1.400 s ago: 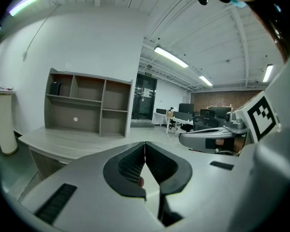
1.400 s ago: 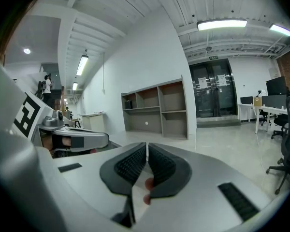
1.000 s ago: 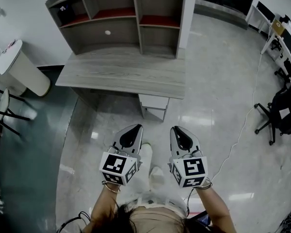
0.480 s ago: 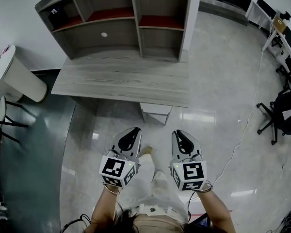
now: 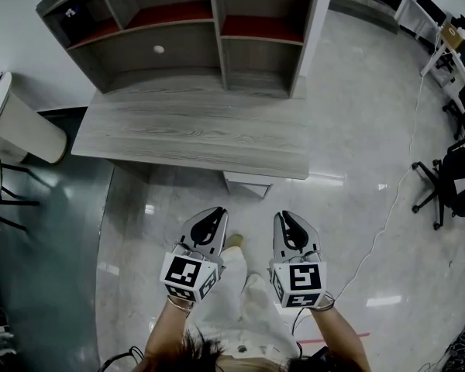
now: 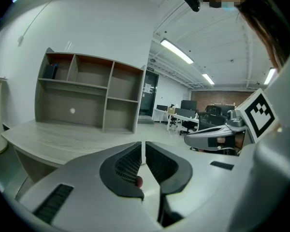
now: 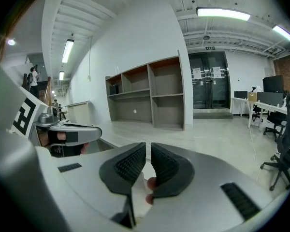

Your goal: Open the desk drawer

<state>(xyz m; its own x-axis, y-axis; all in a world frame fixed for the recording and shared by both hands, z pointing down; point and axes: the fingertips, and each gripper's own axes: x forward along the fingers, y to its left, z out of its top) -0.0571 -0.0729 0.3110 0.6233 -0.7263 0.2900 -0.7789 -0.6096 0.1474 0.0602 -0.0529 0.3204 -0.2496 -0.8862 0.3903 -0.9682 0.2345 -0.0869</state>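
Standing at 6 o'clock of the head view, facing the desk point(image 5: 190, 130) that fills 12 o'clock. Holds the left gripper point(image 5: 211, 217) and the right gripper point(image 5: 288, 219) side by side above the pale floor point(image 5: 349, 153), both aimed toward 12 o'clock, apart from each other and short of the desk.

Clenched on nothing, both of them. Seen in the left gripper view as ribbed pads point(image 6: 128, 161) meeting at the tips, with only a thin slit behind and bare desktop beyond. Seen likewise in the right gripper view, pads point(image 7: 165, 166) drawn together with no object between.

Finds the drawer point(image 5: 248, 182) at 12 o'clock of the grippers, tucked under the desk's near edge, only its pale front peeking out; no telling a handle from here. Untouched by either tool.

Backed at 12 o'clock by a hutch point(image 5: 217, 37) of open shelves sitting on the desk's far half. Flanked at 9 o'clock by a white cylindrical bin point(image 5: 19, 126) just beside the desk's left end, and at 3 o'clock, well apart, by a black office chair point(image 5: 449, 184), with a thin cable point(image 5: 387, 208) lying across the floor between.
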